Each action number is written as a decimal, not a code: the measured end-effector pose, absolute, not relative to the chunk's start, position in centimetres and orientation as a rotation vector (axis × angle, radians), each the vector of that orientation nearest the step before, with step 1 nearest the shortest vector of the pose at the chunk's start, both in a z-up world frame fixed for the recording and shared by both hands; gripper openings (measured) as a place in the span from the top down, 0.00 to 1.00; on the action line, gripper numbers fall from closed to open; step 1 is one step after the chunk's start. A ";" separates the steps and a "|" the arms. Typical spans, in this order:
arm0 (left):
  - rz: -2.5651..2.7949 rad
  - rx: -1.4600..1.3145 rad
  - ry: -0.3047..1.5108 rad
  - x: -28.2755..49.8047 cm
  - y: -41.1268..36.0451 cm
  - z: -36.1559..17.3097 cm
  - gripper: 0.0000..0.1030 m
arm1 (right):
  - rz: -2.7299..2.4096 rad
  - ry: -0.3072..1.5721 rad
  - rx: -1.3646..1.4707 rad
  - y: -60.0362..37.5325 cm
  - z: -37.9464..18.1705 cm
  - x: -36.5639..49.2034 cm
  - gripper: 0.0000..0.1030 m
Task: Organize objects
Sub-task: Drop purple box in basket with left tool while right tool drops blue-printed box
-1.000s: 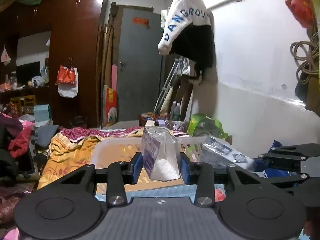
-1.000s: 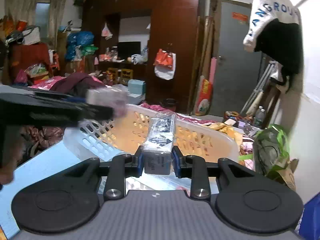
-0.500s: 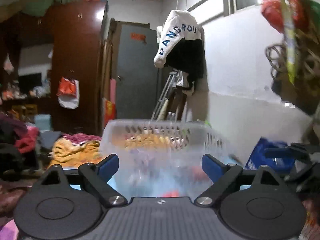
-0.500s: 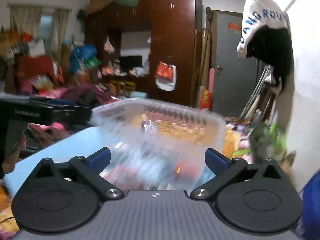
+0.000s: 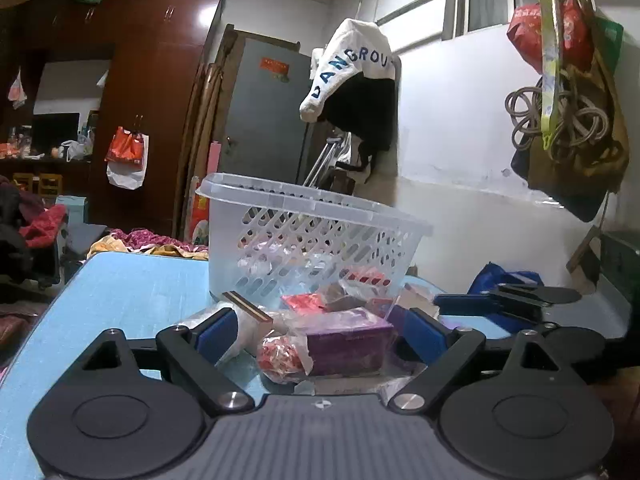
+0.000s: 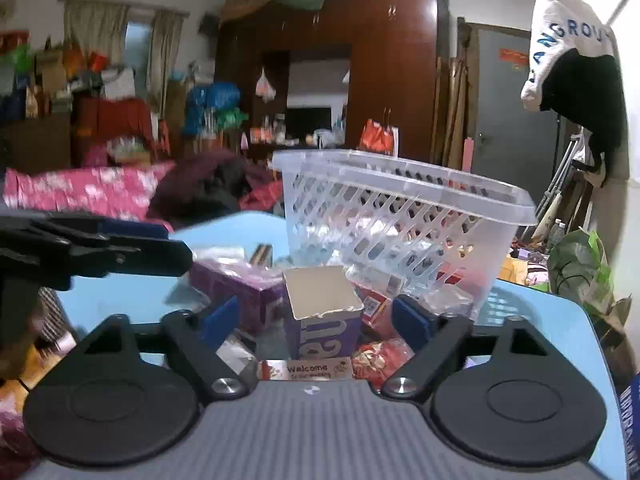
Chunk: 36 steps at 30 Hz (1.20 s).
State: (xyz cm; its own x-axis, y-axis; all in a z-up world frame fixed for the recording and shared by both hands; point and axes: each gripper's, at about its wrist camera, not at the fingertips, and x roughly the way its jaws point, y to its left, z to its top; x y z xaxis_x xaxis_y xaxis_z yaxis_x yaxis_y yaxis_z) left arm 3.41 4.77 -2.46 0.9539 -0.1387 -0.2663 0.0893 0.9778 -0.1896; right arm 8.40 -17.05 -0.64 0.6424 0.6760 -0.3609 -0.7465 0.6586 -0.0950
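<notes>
Our left gripper (image 5: 316, 330) is spread wide and empty, low over a light blue table (image 5: 132, 288) in a cluttered room with a dark wardrobe (image 5: 156, 92). Between its fingers lies a purple box (image 5: 344, 344) in clear wrap, with the white plastic basket (image 5: 308, 236) beyond. Our right gripper (image 6: 316, 320) is likewise released, bracketing an upright, torn-open purple carton (image 6: 322, 312) without touching it.

Packet pile (image 5: 332, 332) and basket (image 5: 304, 240) block table (image 5: 132, 292) centre; bare passage along its left edge
</notes>
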 end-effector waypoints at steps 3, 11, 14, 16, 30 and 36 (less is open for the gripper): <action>-0.129 -0.179 0.294 4.3 4.3 -2.9 0.10 | 0.845 0.348 -0.217 -17.4 -0.9 8.8 0.59; -0.099 -0.095 0.341 6.7 1.8 -3.7 0.10 | 0.806 0.275 -0.048 -22.9 0.2 7.9 0.59; -0.072 -0.038 0.351 7.5 0.6 -3.7 0.14 | 0.775 0.281 -0.001 -24.2 0.0 8.0 0.59; -0.058 -0.020 0.351 7.6 0.3 -3.8 0.33 | 0.776 0.292 0.040 -25.0 -0.5 7.9 0.59; -0.031 -0.051 0.288 6.6 1.2 -3.0 0.45 | 0.778 0.304 0.092 -25.2 -0.6 8.6 0.59; -0.039 -0.066 0.239 5.7 1.3 -2.1 0.46 | 0.781 0.294 0.094 -25.1 -0.2 8.7 0.59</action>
